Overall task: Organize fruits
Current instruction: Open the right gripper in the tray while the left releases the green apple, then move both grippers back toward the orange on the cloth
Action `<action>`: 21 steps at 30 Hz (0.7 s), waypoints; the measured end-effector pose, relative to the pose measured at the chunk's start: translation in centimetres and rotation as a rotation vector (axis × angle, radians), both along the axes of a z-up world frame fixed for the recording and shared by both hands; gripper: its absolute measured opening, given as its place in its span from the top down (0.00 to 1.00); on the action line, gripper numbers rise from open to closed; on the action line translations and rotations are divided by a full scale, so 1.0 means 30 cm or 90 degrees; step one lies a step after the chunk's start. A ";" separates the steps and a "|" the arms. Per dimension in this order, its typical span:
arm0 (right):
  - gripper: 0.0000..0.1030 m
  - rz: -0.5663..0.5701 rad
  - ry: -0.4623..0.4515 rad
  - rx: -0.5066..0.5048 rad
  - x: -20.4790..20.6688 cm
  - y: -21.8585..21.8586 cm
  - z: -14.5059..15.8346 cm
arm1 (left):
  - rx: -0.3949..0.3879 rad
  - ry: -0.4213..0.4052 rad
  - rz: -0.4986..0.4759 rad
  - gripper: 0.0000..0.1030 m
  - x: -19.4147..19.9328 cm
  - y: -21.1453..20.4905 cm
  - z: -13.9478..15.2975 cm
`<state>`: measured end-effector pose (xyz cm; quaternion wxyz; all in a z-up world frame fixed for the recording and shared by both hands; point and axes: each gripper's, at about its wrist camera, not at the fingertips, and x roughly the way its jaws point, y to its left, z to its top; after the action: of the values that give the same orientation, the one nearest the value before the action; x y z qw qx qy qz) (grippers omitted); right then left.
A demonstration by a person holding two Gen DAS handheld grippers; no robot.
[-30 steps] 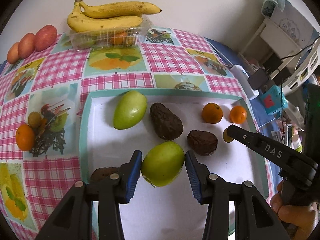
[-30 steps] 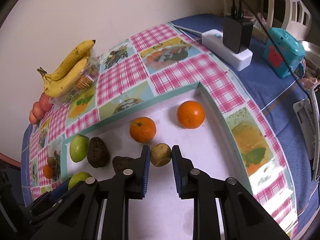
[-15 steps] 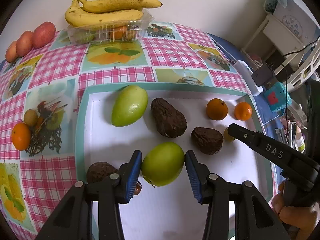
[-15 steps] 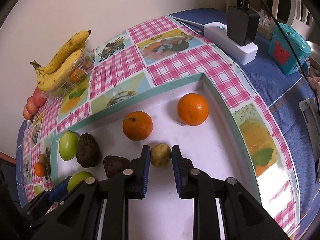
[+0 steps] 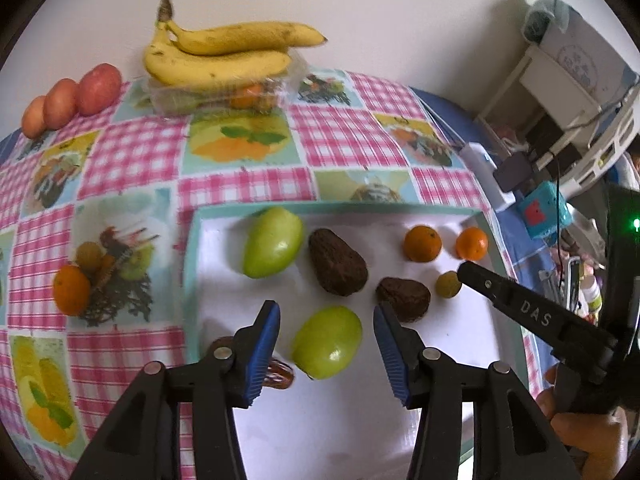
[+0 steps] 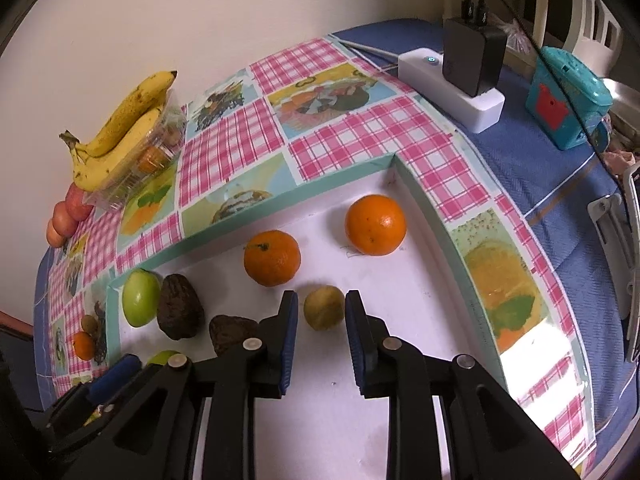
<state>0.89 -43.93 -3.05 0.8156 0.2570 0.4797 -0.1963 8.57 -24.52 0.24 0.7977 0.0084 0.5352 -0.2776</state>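
A round green fruit (image 5: 327, 342) lies on the white tray (image 5: 360, 420) between the blue pads of my left gripper (image 5: 326, 308). Its jaws are opening, and a gap shows on each side of the fruit. My right gripper (image 6: 321, 296) is shut on a small yellow-green fruit (image 6: 323, 307) low over the tray (image 6: 400, 320). In the left wrist view that small fruit (image 5: 448, 285) sits beside the right gripper's black finger (image 5: 500, 292). Also on the tray are another green fruit (image 5: 273, 242), two dark brown fruits (image 5: 337, 268) and two oranges (image 5: 422, 243).
Bananas (image 5: 224, 56) rest on a clear plastic box at the back, with red apples (image 5: 72, 96) to their left. An orange (image 5: 71, 290) lies on the checked cloth left of the tray. A power strip with a charger (image 6: 452, 88) and a teal box (image 6: 568, 100) stand at the right.
My left gripper has lifted a little and its pads have spread away from the green fruit, which stays on the tray. The right gripper keeps its hold on the small fruit.
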 end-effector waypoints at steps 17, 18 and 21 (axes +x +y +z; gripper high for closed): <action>0.61 0.073 -0.016 -0.016 0.046 0.132 0.074 | 0.091 -0.014 0.202 0.07 0.115 0.356 -0.013; 0.58 0.081 -0.016 -0.020 0.053 0.148 0.075 | 0.095 -0.014 0.207 0.06 0.119 0.371 -0.017; 0.34 0.101 -0.013 -0.036 0.069 0.194 0.075 | 0.117 -0.015 0.224 0.03 0.124 0.417 -0.028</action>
<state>2.95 -38.10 -0.79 0.8404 0.1971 0.4846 -0.1416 12.30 -12.02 -0.60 0.8359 -0.0096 0.5424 -0.0835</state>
